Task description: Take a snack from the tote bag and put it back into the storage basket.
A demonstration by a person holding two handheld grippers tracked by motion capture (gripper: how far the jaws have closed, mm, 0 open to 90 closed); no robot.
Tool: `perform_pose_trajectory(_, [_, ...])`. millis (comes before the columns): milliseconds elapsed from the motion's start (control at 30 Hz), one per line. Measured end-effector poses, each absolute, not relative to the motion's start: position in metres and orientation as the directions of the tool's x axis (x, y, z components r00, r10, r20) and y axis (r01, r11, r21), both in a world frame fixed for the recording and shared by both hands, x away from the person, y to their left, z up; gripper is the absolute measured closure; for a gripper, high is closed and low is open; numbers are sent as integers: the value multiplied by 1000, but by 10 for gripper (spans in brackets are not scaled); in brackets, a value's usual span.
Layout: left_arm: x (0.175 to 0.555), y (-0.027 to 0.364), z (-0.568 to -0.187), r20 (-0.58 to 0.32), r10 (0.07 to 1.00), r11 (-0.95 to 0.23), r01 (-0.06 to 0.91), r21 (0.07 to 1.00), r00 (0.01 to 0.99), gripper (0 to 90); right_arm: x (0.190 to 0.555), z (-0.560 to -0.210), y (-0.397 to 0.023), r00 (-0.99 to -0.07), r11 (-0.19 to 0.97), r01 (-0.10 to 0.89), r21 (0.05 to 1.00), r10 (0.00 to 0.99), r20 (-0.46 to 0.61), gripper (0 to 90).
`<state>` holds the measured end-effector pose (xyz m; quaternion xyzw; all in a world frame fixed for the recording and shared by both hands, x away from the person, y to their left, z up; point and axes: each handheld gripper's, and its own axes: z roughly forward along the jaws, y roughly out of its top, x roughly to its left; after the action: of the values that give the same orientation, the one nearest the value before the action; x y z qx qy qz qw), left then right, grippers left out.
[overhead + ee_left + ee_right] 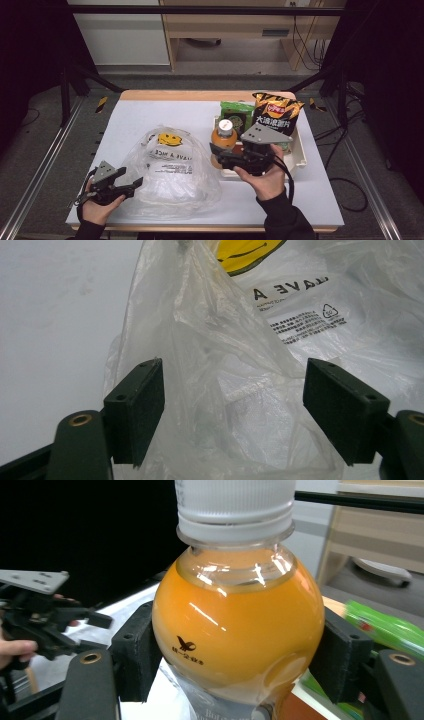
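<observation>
In the high view, an orange juice bottle (pixel 224 136) is held by the right gripper (pixel 220 151) beside the white tray (pixel 299 155). In the left gripper view, wide-open jaws straddle the plastic bag (pixel 235 390), unpinched. In the right gripper view, the pads (pixel 134 655) clamp the bottle; next, probably bagging, needing the mouth held open

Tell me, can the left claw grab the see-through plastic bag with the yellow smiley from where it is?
Probably yes: the left claw is open, and the see-through plastic bag already bulges between its jaws.
</observation>
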<state>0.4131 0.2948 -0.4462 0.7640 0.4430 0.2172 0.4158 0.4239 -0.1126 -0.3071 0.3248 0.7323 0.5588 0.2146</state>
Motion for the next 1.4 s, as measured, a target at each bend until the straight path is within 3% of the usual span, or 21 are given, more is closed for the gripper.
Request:
perform_pose_trajectory(600, [411, 293, -443, -29, 856, -260, 477, 840, 516, 244, 433, -352, -188, -544, 110, 319, 941, 834, 87, 308])
perform_pose_trajectory(1400, [411, 293, -442, -30, 857, -255, 473, 843, 515, 244, 443, -359, -248, -415, 67, 334, 940, 906, 82, 307])
